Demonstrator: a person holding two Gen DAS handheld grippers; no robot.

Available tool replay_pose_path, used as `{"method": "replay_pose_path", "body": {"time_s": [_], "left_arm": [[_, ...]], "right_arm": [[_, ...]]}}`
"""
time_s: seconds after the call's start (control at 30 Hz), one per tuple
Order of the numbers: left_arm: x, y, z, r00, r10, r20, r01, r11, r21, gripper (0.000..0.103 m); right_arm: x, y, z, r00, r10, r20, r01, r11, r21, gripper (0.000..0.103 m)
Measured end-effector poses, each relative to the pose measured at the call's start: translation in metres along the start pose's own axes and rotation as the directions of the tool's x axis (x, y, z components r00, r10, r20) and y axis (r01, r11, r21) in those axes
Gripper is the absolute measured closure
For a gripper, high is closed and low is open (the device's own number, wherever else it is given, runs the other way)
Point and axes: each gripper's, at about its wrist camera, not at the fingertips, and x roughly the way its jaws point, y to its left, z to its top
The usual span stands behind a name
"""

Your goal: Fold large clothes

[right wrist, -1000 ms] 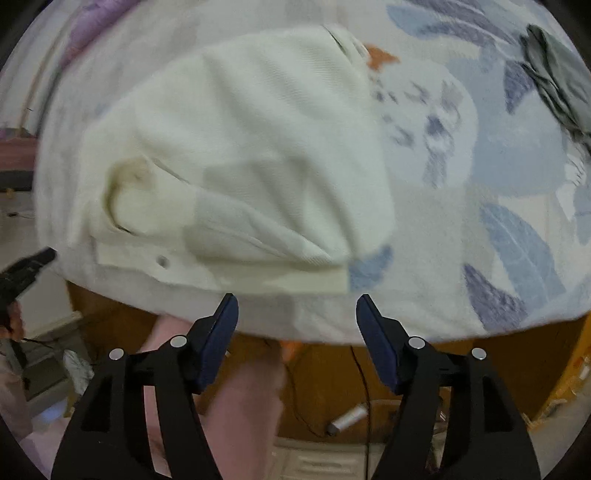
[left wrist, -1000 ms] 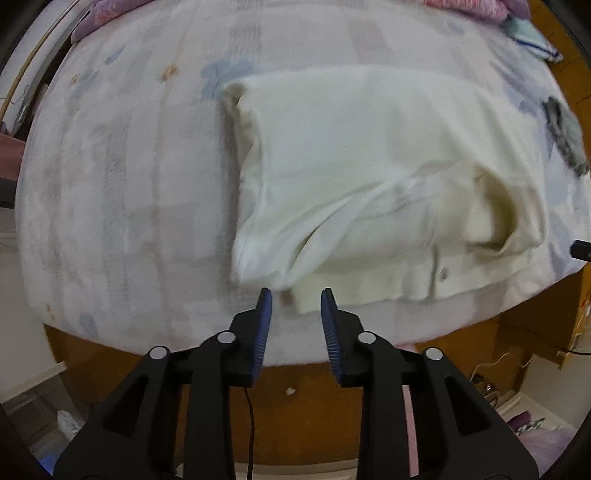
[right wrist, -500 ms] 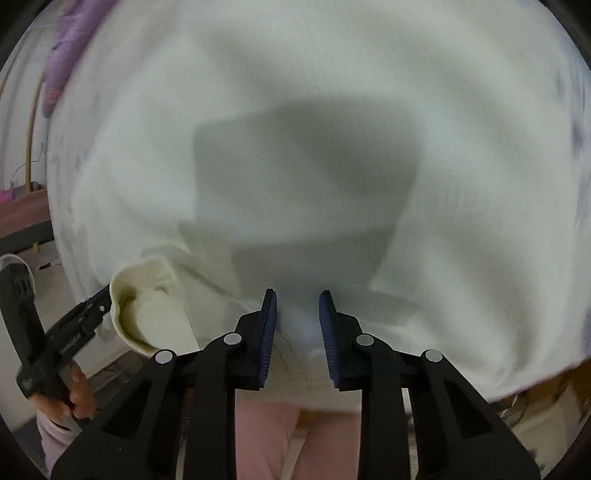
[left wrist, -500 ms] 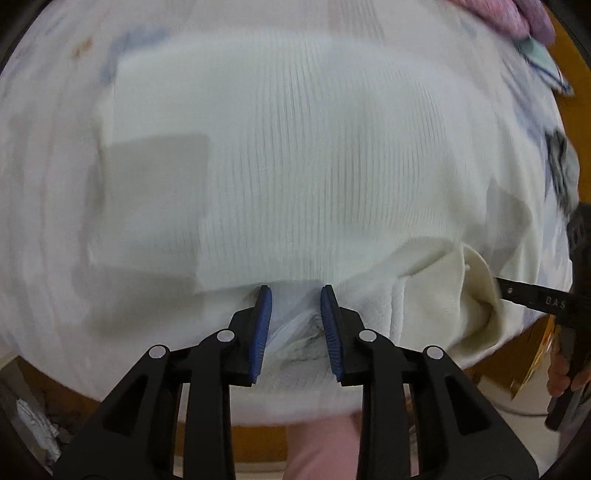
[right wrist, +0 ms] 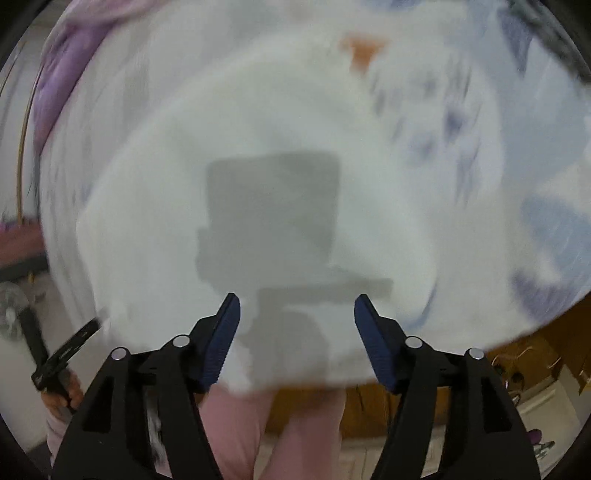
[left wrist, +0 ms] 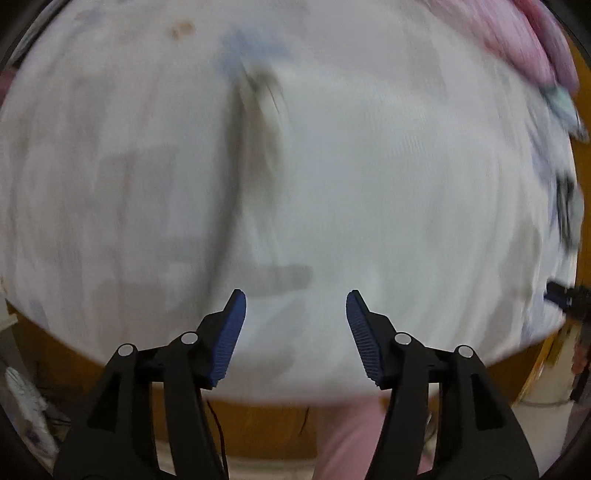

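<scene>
Your left tongs point(left wrist: 295, 306) and right tongs point(right wrist: 295, 310) have just sprung apart, gripping nothing. The cream garment point(right wrist: 258, 129) lies on the bed point(right wrist: 535, 147), filling the middle of both frames above them.

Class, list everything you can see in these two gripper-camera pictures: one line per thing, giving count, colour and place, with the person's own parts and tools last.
Cream garment: one, off-white ribbed knit, lying on the bed under both grippers; blurred.
Bed sheet: one, white with blue-grey leaf print and an orange mark, covering the bed.
Pink and purple cloth: a pile, far edge of the bed.
Dark grey cloth: one, far right of the sheet.
Wooden bed frame: brown, below the sheet's near edge.
Person's pink clothing: near the bottom edge.
Left gripper: black with blue pads, open, nothing between them; jaws just opened.
Right gripper: same, open, empty; jaws just opened.
</scene>
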Motion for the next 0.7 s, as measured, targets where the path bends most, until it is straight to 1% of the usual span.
{"method": "replay_pose_path", "body": {"time_s": [0.03, 0.1, 0.13, 0.17, 0.2, 0.23, 0.27, 0.3, 0.33, 0.37, 0.4, 0.43, 0.5, 0.53, 0.6, 0.63, 0.67, 0.7], "left_arm": [[0.0, 0.004, 0.019, 1.0, -0.002, 0.022, 0.002, 1.0, -0.026, 0.044], [0.005, 0.011, 0.054, 0.998, -0.016, 0.058, 0.021, 0.997, -0.078, 0.037], [0.013, 0.013, 0.068, 0.998, -0.015, 0.06, 0.021, 0.994, -0.103, 0.037], [0.024, 0.013, 0.08, 0.999, -0.008, 0.046, 0.014, 0.993, -0.12, 0.038], [0.033, 0.011, 0.088, 1.0, -0.012, 0.026, 0.015, 0.992, -0.124, 0.045], [0.045, 0.009, 0.095, 0.999, -0.036, -0.004, 0.035, 0.992, -0.12, 0.056], [0.053, 0.008, 0.098, 0.998, -0.061, -0.026, 0.058, 0.991, -0.119, 0.077], [0.058, 0.004, 0.104, 0.996, -0.073, -0.048, 0.066, 0.99, -0.125, 0.087], [0.056, 0.0, 0.107, 0.998, -0.053, -0.042, 0.048, 0.992, -0.116, 0.089], [0.049, -0.005, 0.112, 1.0, -0.019, -0.018, 0.017, 0.996, -0.089, 0.094], [0.039, -0.007, 0.118, 1.0, 0.005, 0.008, -0.004, 0.998, -0.066, 0.095], [0.026, -0.012, 0.125, 0.999, 0.025, 0.045, -0.023, 0.999, -0.042, 0.096], [0.007, -0.016, 0.138, 0.995, 0.012, 0.096, -0.01, 1.0, -0.023, 0.096], [0.001, -0.016, 0.147, 0.993, 0.008, 0.114, -0.006, 1.0, -0.015, 0.096], [-0.005, -0.021, 0.164, 0.99, 0.011, 0.14, -0.012, 1.0, 0.012, 0.096], [-0.005, -0.022, 0.175, 0.988, 0.018, 0.15, -0.022, 0.999, 0.028, 0.096], [0.0, -0.023, 0.184, 0.989, 0.028, 0.146, -0.033, 0.999, 0.035, 0.095], [0.008, -0.027, 0.182, 0.992, 0.048, 0.119, -0.054, 0.997, 0.046, 0.092]], "right_arm": [[-0.002, -0.002, 0.017, 1.0, 0.008, 0.026, -0.008, 1.0, 0.019, 0.041], [0.0, -0.002, 0.049, 0.997, 0.038, 0.06, -0.041, 0.997, 0.058, 0.041], [0.007, -0.001, 0.064, 0.996, 0.057, 0.063, -0.062, 0.995, 0.073, 0.035], [0.014, -0.001, 0.073, 0.996, 0.062, 0.058, -0.067, 0.995, 0.079, 0.025], [0.026, 0.0, 0.085, 0.998, 0.035, 0.042, -0.039, 0.995, 0.092, 0.024], [0.037, 0.001, 0.091, 1.0, 0.004, 0.024, -0.006, 0.994, 0.107, 0.025], [0.046, 0.007, 0.092, 1.0, 0.005, 0.025, -0.007, 0.994, 0.109, 0.038], [0.051, 0.015, 0.089, 0.999, 0.014, 0.032, -0.018, 0.994, 0.104, 0.05], [0.051, 0.023, 0.09, 0.999, -0.005, 0.034, 0.001, 0.995, 0.098, 0.065], [0.046, 0.033, 0.092, 0.998, -0.051, 0.045, 0.047, 0.996, 0.076, 0.075], [0.04, 0.039, 0.093, 0.995, -0.077, 0.059, 0.075, 0.996, 0.045, 0.079], [0.034, 0.04, 0.096, 0.994, -0.084, 0.073, 0.082, 0.996, 0.024, 0.083], [0.026, 0.04, 0.102, 0.994, -0.058, 0.097, 0.054, 0.998, 0.036, 0.086], [0.023, 0.04, 0.106, 0.994, -0.028, 0.11, 0.022, 0.998, 0.055, 0.087], [0.019, 0.035, 0.115, 0.991, 0.0, 0.137, -0.01, 0.998, 0.07, 0.087], [0.021, 0.036, 0.12, 0.99, 0.0, 0.143, -0.009, 0.998, 0.064, 0.087], [0.028, 0.038, 0.126, 0.992, -0.014, 0.129, 0.007, 0.998, 0.061, 0.082], [0.031, 0.036, 0.128, 0.993, -0.05, 0.111, 0.043, 0.997, 0.062, 0.076]]}}
